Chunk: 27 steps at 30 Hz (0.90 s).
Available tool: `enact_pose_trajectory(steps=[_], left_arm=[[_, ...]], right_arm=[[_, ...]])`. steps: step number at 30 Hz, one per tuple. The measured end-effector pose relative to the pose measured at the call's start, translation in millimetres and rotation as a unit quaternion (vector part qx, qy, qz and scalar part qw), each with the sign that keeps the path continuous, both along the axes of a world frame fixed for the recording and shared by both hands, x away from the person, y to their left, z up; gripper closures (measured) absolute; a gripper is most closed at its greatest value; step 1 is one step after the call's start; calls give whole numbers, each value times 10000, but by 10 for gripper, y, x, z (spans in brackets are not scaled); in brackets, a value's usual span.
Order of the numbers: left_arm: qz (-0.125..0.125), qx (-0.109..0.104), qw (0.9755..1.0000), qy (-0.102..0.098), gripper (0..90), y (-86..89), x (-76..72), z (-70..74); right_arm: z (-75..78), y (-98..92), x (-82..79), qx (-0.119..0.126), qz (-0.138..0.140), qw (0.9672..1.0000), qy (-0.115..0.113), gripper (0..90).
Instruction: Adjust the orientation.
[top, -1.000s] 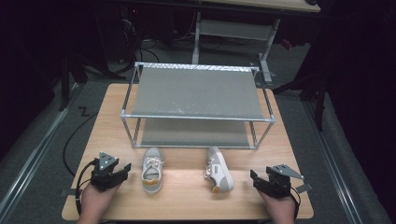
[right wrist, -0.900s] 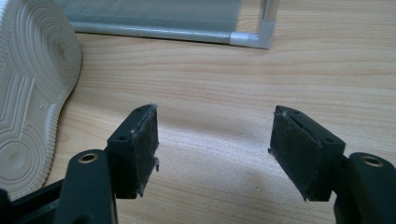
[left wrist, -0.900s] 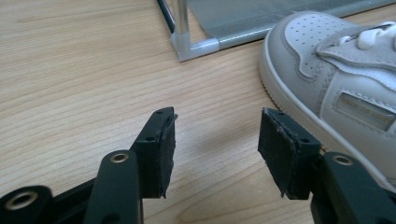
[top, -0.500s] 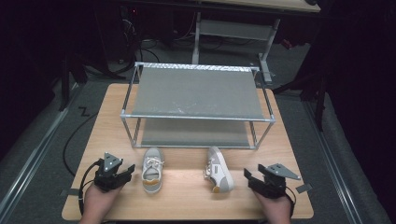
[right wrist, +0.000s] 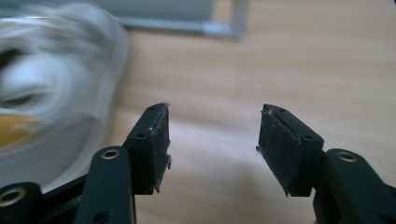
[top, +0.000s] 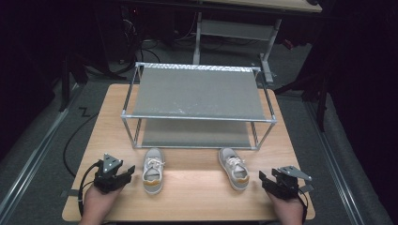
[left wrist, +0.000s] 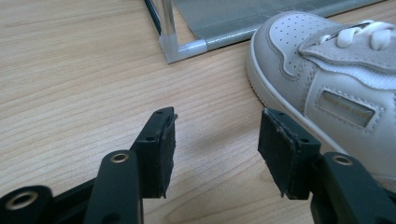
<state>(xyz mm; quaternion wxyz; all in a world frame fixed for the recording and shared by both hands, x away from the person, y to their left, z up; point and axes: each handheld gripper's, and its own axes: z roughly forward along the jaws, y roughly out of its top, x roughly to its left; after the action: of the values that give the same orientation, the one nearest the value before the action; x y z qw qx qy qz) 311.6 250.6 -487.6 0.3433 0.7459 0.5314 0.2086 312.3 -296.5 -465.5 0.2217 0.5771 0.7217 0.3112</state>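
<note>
Two white sneakers with tan heels stand on the wooden table (top: pixel 192 197) in front of a two-tier metal shoe rack (top: pixel 197 93). The left sneaker (top: pixel 152 170) points toward the rack; the right sneaker (top: pixel 233 168) angles slightly left. My left gripper (top: pixel 126 174) rests low just left of the left sneaker (left wrist: pixel 327 79), open, nothing between its jaws (left wrist: pixel 215 149). My right gripper (top: pixel 266 180) sits right of the right sneaker (right wrist: pixel 51 107), also open and empty (right wrist: pixel 212 149).
The rack's lower shelf (top: pixel 195 133) and grey top shelf carry nothing. A rack leg corner (left wrist: pixel 180 46) stands just ahead of the left gripper. Cables trail on the dark floor at the left. A metal desk frame (top: pixel 234 28) stands behind the table.
Both grippers have moved inward toward the sneakers, the left one rightward and the right one leftward. The sneakers have stayed put.
</note>
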Motion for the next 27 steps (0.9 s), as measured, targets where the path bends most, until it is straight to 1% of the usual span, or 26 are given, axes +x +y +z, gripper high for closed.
enact_pose_trajectory(steps=[1,2,4,5,9,11,12,13,14,15,16,17,18,19,20,21,22,23,24,25,26,27], left_arm=[[-10,26,10000,15,466,-8,2,-4],[-22,21,10000,12,466,-24,8,-4],[-28,15,10000,0,466,-31,11,-3],[-43,20,10000,1,466,-37,13,-5],[-48,22,10000,79,466,-52,28,-41],[-31,-34,9999,151,491,-66,48,-58],[15,41,9998,175,510,-114,85,-70],[15,41,9998,175,544,-114,85,-70],[42,-37,9997,246,544,-147,124,-71],[-28,65,9995,306,604,-295,165,-74],[-69,210,9995,230,675,-365,157,-67],[-69,210,9995,230,728,-365,157,-67],[-103,272,9994,193,741,-471,154,-59],[-146,162,9994,274,741,-555,156,-50],[-492,112,9983,288,748,-826,165,-35],[-662,63,9974,267,748,-1003,177,-37],[-662,63,9974,267,747,-1003,177,-37],[-765,-39,9968,226,747,-1208,190,-44],[-649,323,9974,-3,864,-1625,213,-41],[-355,379,9986,-138,900,-1715,225,-43],[-355,379,9986,-138,900,-1715,225,-43],[-327,-98,9994,63,871,-1591,291,-69]], right_arm=[[-37,-32,-8,-26,-41,9999,101,434],[-87,-30,-11,-3,-61,9996,260,423],[-98,-7,-12,-48,-18,9996,277,419],[-102,43,-15,-139,79,9995,258,416],[-84,86,-25,-74,84,9997,215,413],[-71,107,-28,-4,131,9998,174,419],[-60,144,17,-48,187,9998,85,435],[-60,144,17,-48,187,9998,85,435],[-57,174,82,-81,196,9998,32,444],[-58,262,263,-107,332,9994,29,481],[-59,329,317,-137,434,9990,-3,503],[-59,329,317,-137,434,9990,-3,503],[-81,493,377,-59,789,9969,2,577],[-81,493,377,-59,789,9969,2,577],[-103,688,347,-116,1142,9934,24,589],[-115,803,315,-163,1376,9904,-13,588],[-118,927,291,-193,1546,9878,-19,588],[-118,927,291,-193,1546,9878,-19,588],[-122,1207,253,-195,1967,9803,0,690],[-118,1333,210,-629,1888,9797,-259,716],[-118,1333,210,-629,1888,9797,-259,716],[-113,1265,225,-446,1814,9822,-188,600]])
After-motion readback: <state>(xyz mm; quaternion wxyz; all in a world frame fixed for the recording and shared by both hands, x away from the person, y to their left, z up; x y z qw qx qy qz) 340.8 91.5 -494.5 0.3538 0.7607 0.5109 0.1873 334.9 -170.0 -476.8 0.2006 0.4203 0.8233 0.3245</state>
